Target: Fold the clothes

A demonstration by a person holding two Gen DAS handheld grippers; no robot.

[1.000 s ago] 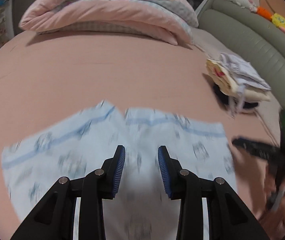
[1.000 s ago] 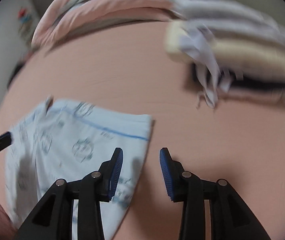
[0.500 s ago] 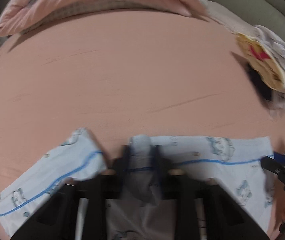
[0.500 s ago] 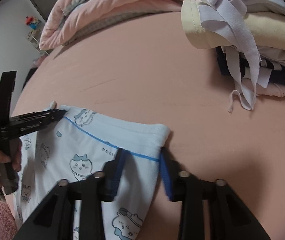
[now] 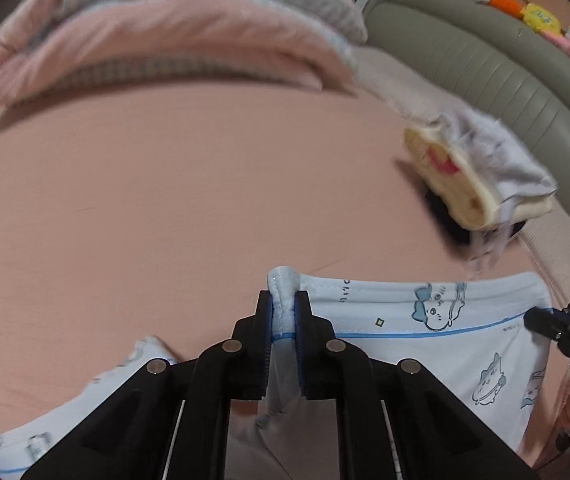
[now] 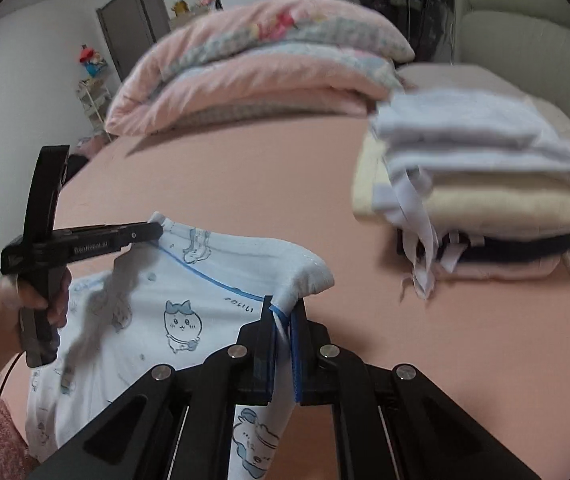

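1. The light blue garment [image 6: 153, 304] with cartoon animals and a thin blue stripe lies at the near edge of the pink bed sheet [image 5: 165, 200], on the side of the sheet away from the folded pink quilt [image 5: 157, 36].
2. The left gripper [image 5: 284, 322] is clamped tight on a bunched bit of the garment's top edge. Its jaws have just been closing, and the cloth sits between them.
3. The right gripper [image 6: 284, 330] is squeezed tight on the garment's other top corner.
4. What could go wrong: each gripper pinches only a small bunch of cloth. A quick pull, I think, makes the soft cloth slip out, and that side drops.
5. If one hand goes higher than the other, the garment hangs crooked and the fold comes out messy.
6. The stack of folded clothes [image 6: 481, 196] sits near the garment, on the side of the sheet by the grey headboard [image 5: 505, 72]. A wide swing of the garment could knock that stack.
7. The right wrist view shows the person's hand [image 6: 17, 308] holding the left gripper, and the garment's edge lifted off the sheet. The left wrist view does not show that hand.
8. The left wrist view shows the part of the garment that hangs on the far side from the stack. The right wrist view does not show this part.
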